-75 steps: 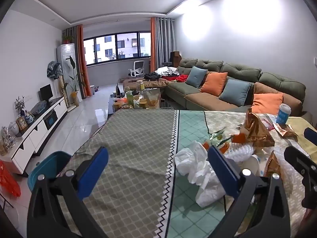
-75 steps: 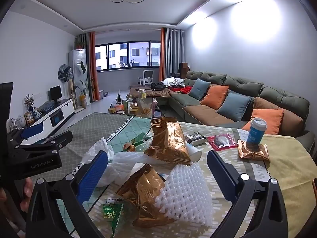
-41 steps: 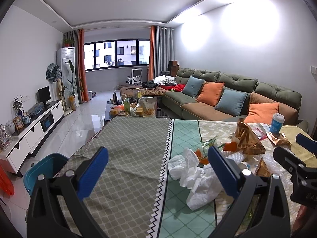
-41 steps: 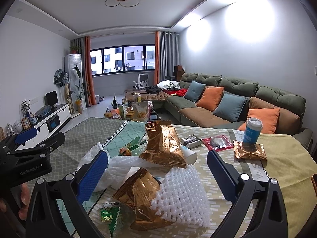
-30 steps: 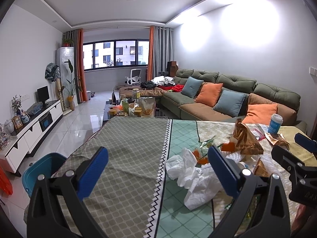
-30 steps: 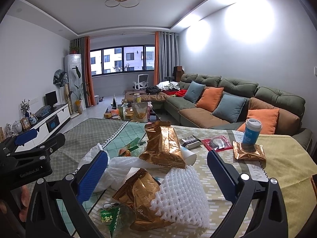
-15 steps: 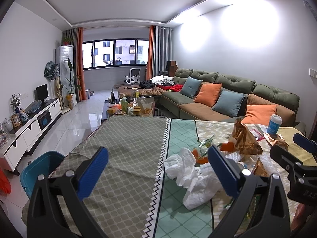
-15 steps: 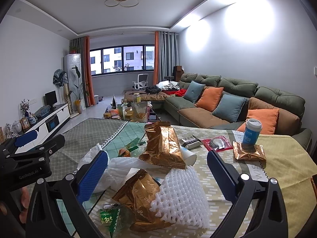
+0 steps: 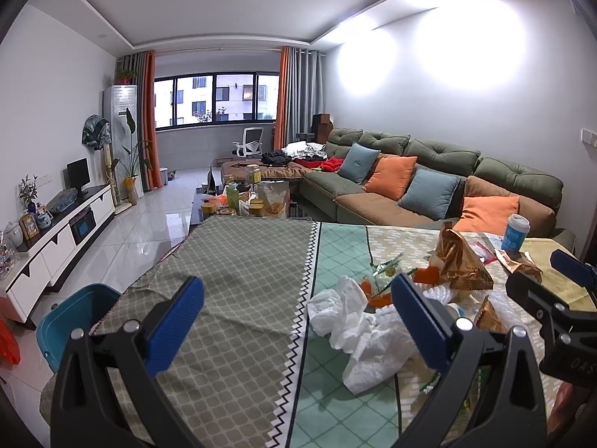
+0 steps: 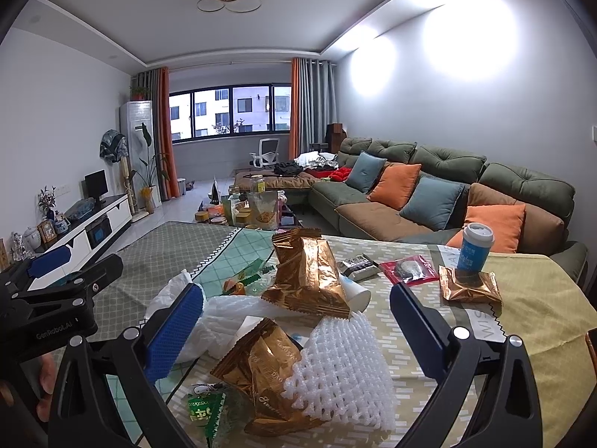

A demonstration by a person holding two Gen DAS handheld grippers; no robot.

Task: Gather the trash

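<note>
Both grippers are held above the table [image 9: 238, 261] with nothing between their fingers: the left gripper [image 9: 294, 321] is spread wide over bare cloth left of the trash pile, and the right gripper [image 10: 294, 321] is spread wide directly over the pile. The trash is gathered on the table's right half: crumpled white plastic [image 9: 358, 321] at the pile's left edge, a white foam net [image 10: 343, 373] at its near side, a gold wrapper [image 10: 261, 366] touching the net's left edge, a larger gold bag [image 10: 309, 276] standing behind the net, and a green packet [image 10: 203, 410] at the pile's near-left corner. A blue cup [image 10: 474, 250] is seen right of the pile, standing on a small gold packet [image 10: 470, 287]. A teal bin [image 9: 71, 317] is seen on the floor beyond the table's left edge, and is judged the likely destination. The first pick appears not yet begun. It is best done by lowering the right gripper onto the net or wrapper, which lie between its fingers, and closing on a raised fold so that loose neighbours are not dragged along. Against the frame 2.5 s ago, little is changed: the pile is undisturbed, and both views are drawn slightly back and up, so more table is shown.
</note>
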